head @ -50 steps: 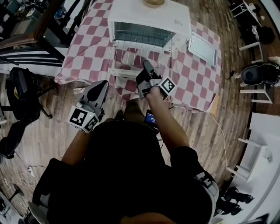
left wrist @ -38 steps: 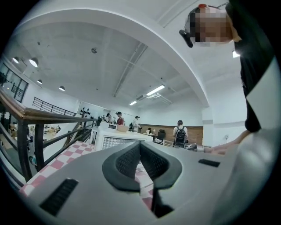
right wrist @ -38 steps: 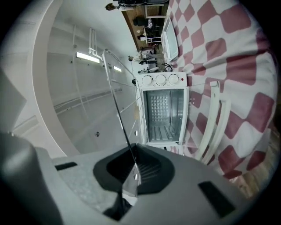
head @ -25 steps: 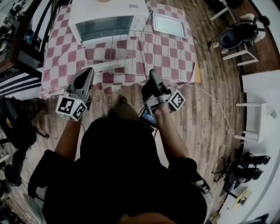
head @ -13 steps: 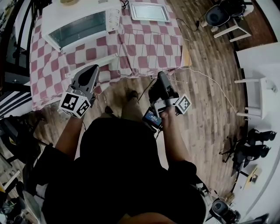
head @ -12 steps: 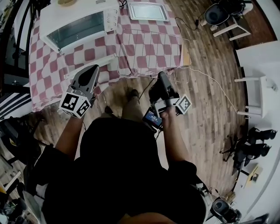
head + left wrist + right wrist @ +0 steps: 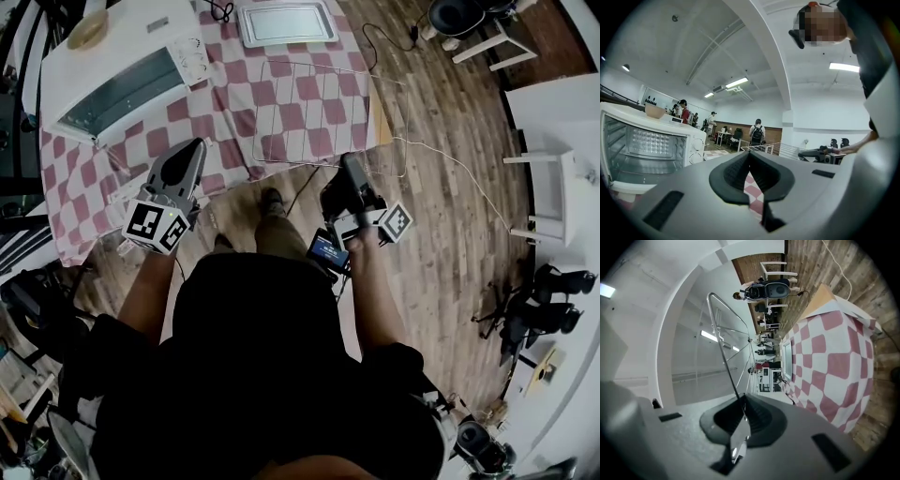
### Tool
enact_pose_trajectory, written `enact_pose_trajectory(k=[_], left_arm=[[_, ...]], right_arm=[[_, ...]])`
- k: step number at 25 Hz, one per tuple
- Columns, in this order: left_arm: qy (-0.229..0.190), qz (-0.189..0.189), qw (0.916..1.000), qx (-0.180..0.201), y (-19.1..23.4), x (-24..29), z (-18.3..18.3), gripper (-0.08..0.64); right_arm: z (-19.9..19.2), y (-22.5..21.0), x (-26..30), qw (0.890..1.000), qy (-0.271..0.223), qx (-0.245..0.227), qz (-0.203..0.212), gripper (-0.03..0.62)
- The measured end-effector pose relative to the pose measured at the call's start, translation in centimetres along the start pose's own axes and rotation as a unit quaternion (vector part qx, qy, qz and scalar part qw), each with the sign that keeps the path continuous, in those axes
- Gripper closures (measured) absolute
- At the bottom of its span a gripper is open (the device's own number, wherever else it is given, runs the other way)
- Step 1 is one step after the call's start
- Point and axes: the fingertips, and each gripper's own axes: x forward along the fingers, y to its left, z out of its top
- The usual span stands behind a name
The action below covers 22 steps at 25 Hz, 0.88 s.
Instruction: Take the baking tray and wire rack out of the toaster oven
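The white toaster oven (image 7: 122, 84) stands on the checkered table (image 7: 309, 141) at upper left, its front open and its inside bare in the left gripper view (image 7: 647, 140). Beyond it on the cloth lies the grey baking tray (image 7: 286, 23). My right gripper (image 7: 352, 169) is shut on the near edge of the wire rack (image 7: 323, 117), which hangs level over the table's right half and its front edge, clear of the oven. Its thin rods run up from the jaws in the right gripper view (image 7: 722, 343). My left gripper (image 7: 186, 155) is shut and holds nothing, left of the rack.
A shallow bowl (image 7: 89, 28) rests on top of the oven. A white cable (image 7: 441, 159) trails over the wooden floor to the right. White stools (image 7: 553, 187) and a black chair (image 7: 459, 14) stand at the right. Several people stand far off (image 7: 757, 133).
The rack has come out of the oven and travelled right with my right gripper. Both grippers have drawn back from the table, and the oven has slid to the upper left of the view.
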Motion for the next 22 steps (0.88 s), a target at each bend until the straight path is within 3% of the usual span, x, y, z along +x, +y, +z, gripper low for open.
enact_pose_trajectory(k=[11, 22], left_arm=[[0.02, 0.039, 0.9987, -0.027, 2.2, 10.2, -1.3, 0.566], [0.041, 0.083, 0.9945, -0.05, 6.2, 14.6, -4.0, 0.566]], right_arm=[[7.9, -6.6, 6.9, 0.998, 0.045, 0.035, -0.03, 0.588], [9.6, -15.3, 14.1, 0.989, 0.114, 0.055, -0.079, 0.586]])
